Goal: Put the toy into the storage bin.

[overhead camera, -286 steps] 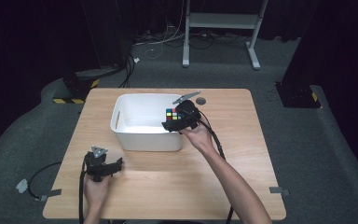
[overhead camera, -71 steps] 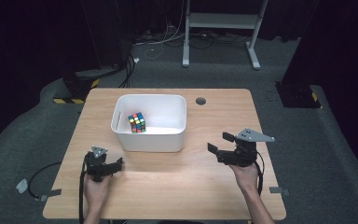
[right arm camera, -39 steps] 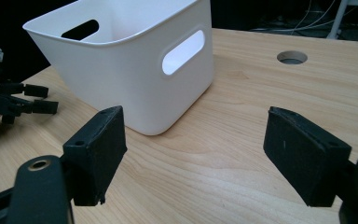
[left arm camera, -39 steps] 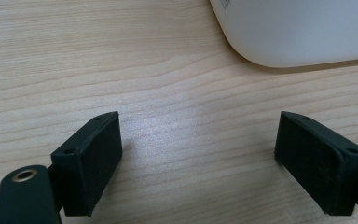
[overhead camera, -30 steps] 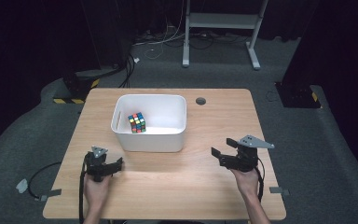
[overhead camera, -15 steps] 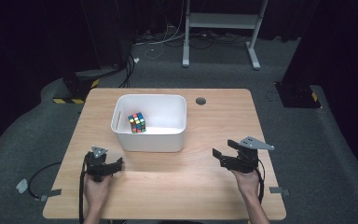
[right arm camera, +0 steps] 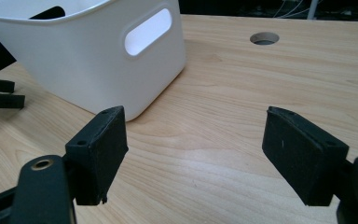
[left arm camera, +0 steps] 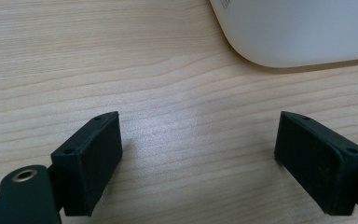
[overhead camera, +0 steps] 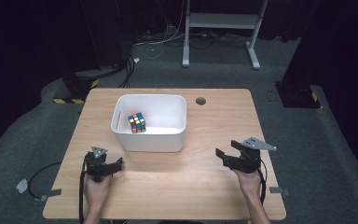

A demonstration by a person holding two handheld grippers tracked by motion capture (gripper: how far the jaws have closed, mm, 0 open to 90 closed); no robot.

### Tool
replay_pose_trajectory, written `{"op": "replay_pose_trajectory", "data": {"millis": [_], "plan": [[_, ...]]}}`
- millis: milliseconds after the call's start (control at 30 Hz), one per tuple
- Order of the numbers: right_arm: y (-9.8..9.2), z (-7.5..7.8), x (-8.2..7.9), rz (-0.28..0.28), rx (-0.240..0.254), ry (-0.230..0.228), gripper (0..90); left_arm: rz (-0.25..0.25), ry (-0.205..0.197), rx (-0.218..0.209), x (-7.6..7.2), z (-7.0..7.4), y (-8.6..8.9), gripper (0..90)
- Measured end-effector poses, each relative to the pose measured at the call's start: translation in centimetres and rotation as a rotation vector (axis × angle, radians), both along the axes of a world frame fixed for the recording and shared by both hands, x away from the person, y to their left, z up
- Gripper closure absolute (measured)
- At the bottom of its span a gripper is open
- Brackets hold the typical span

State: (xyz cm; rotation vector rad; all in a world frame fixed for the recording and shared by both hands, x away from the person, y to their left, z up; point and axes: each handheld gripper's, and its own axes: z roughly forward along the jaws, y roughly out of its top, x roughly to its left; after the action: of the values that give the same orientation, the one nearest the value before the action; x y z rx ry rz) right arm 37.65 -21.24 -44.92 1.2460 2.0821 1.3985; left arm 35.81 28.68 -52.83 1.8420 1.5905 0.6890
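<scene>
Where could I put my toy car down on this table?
Bare wood lies between the left gripper and right gripper, in front of the white bin, and right of it near the round hole. The bin holds a cube.

The table (overhead camera: 177,186) is lit from above and looks bright, while the room around it is very dark. The white bin (overhead camera: 149,137) shines a little (no strong glare). Soft shadows sit under the bin. In the gripper views the close black jaws look a bit blurry.
</scene>
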Motion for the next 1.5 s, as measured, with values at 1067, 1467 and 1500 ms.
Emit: {"op": "replay_pose_trajectory", "data": {"millis": [1067,1467,1500], "plan": [[-0.8,-2.3,1.0,-0.083,-0.078,0.03,22.7,0.0,0.0,0.0,0.0,0.0,0.0,15.0],[-0.7,-3.2,1.7,-0.098,-0.103,0.053,22.9,0.0,0.0,0.0,0.0,0.0,0.0,15.1],[-0.7,-3.2,1.7,-0.097,-0.106,0.052,22.9,0.001,-0.001,0.0,0.0,0.0,0.0,15.1]]}}
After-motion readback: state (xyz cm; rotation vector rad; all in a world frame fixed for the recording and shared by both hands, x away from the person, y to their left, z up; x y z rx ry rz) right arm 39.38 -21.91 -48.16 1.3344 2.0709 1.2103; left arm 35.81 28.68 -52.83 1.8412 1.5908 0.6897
